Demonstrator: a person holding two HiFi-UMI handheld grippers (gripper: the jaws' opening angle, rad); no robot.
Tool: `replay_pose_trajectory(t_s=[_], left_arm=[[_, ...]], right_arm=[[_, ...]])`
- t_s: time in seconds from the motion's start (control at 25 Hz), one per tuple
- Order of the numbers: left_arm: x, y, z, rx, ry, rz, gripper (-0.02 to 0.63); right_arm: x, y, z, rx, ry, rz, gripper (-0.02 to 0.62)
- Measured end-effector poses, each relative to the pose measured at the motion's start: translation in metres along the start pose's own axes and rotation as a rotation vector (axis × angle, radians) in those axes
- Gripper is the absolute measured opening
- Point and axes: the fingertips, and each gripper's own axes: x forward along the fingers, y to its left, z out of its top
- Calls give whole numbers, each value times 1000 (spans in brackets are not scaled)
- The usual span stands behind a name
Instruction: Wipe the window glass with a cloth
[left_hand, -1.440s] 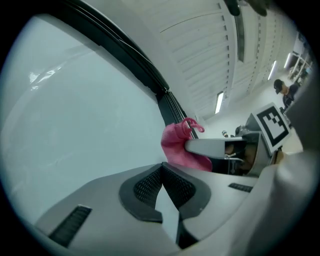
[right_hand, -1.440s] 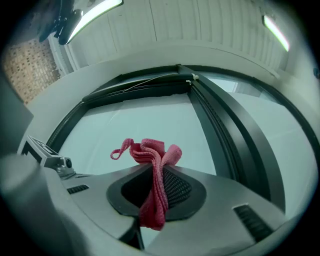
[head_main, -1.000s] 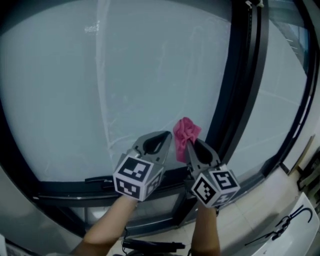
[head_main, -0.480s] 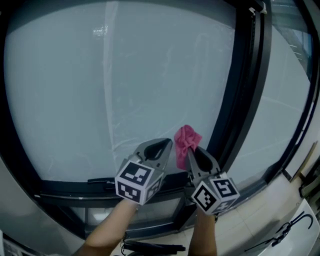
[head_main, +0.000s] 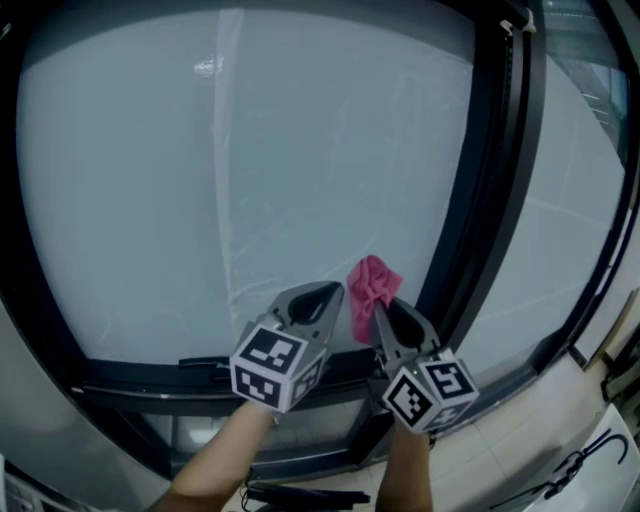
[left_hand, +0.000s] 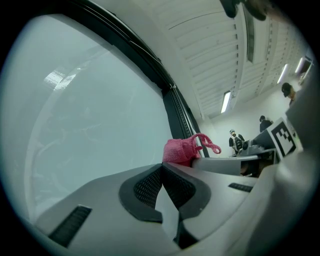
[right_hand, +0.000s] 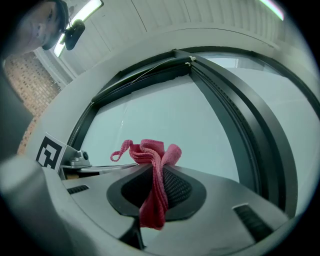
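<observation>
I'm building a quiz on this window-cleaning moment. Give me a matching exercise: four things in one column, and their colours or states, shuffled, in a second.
Things
1. left gripper
2. right gripper
3. cloth
4. window frame

States
A. pink, bunched past the jaw tips
B. shut, with nothing between its jaws
C. dark, to the right of the cloth in the head view
D. shut on the cloth

Pairs: 1-B, 2-D, 3-A, 4-C

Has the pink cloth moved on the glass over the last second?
Yes, slightly: the pink cloth in the right claw has slid down the window glass, nearer the bottom frame rail.
</observation>
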Motion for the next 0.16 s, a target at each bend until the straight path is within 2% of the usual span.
replay_pose_trajectory(t_s=[0.16], left_arm=[[-2, -1, -3, 0, 0, 1, 5]], right_arm=[[-2, 3, 0, -9, 1, 8, 52]])
